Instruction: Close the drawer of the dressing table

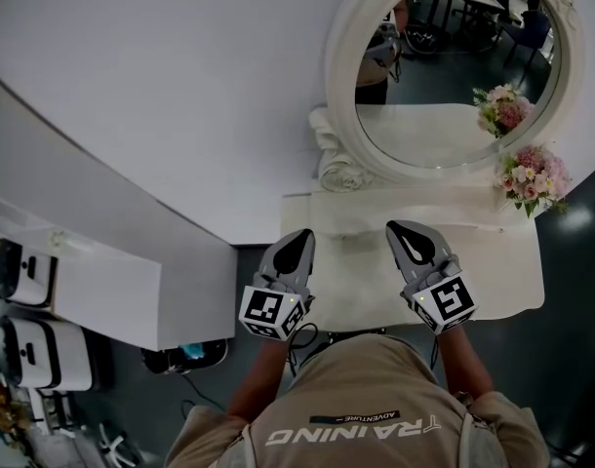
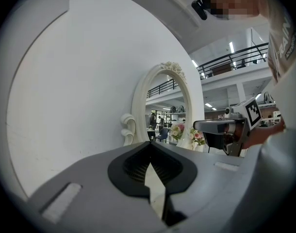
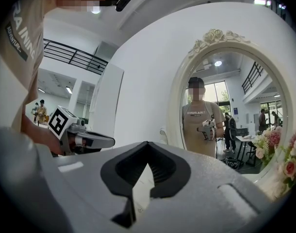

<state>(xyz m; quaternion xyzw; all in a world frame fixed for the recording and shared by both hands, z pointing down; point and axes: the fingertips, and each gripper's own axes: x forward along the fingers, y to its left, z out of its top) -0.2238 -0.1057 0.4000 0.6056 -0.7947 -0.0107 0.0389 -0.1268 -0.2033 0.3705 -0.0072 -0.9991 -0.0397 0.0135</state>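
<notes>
White wall [image 1: 180,86] fills most of the scene, with an oval mirror [image 1: 444,144] in a carved frame rising straight ahead of both claws. The pale top of the dressing table [image 1: 493,261] spreads beneath and beyond their tips. A bunch of flowers [image 1: 532,175] stands ahead and to the right of the right claw [image 1: 397,228], against the mirror's foot.

The left claw [image 1: 301,234] and the right one are held side by side, level with each other and a little apart, above the near edge of the tabletop and pointing at the mirror. Each has its jaws pressed together at the tips with nothing between them. Only a sliver of tabletop shows through the slit behind the tips.

The drawer shows in no view. It probably sits under the front edge of the table, below the claws and back toward the person, hidden by the tabletop and the person's chest. I cannot tell whether it is out or in.

Closed jaws would suit a push better than a pinch. Two blunt tips set abreast could press a drawer front evenly, so it slides without skewing.
</notes>
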